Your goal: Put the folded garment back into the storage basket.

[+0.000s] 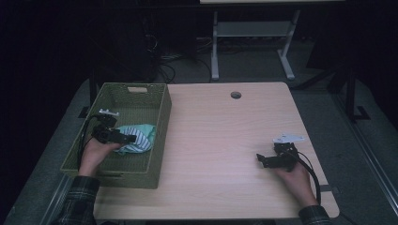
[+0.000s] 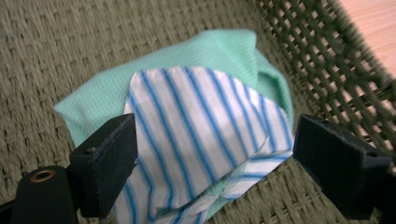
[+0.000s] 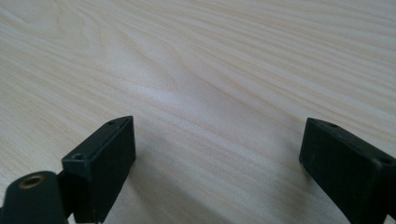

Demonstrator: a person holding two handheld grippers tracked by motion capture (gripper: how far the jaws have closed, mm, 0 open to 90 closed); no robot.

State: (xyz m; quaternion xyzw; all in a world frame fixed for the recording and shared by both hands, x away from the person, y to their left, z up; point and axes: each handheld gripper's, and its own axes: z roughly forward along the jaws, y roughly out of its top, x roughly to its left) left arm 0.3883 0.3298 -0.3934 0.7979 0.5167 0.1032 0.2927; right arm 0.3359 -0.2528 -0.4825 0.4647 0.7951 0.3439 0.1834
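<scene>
A folded cloth [image 1: 143,136], mint green with a blue-and-white striped side [image 2: 205,102], lies on the floor of a green woven basket [image 1: 162,123] at the table's left. My left gripper [image 1: 132,138] hovers inside the basket just above the cloth. Its jaws stand wide apart on either side of the striped part [image 2: 215,154], and the pads do not press on it. My right gripper [image 1: 261,159] rests low over the bare wooden table [image 1: 220,140] at the right. It is open, with only table surface between its fingers [image 3: 217,154].
The basket's woven wall [image 2: 327,60] rises close to the right of the cloth. A round cable hole [image 1: 235,95] sits near the table's far edge. A white desk frame [image 1: 215,47] stands on the dark floor beyond.
</scene>
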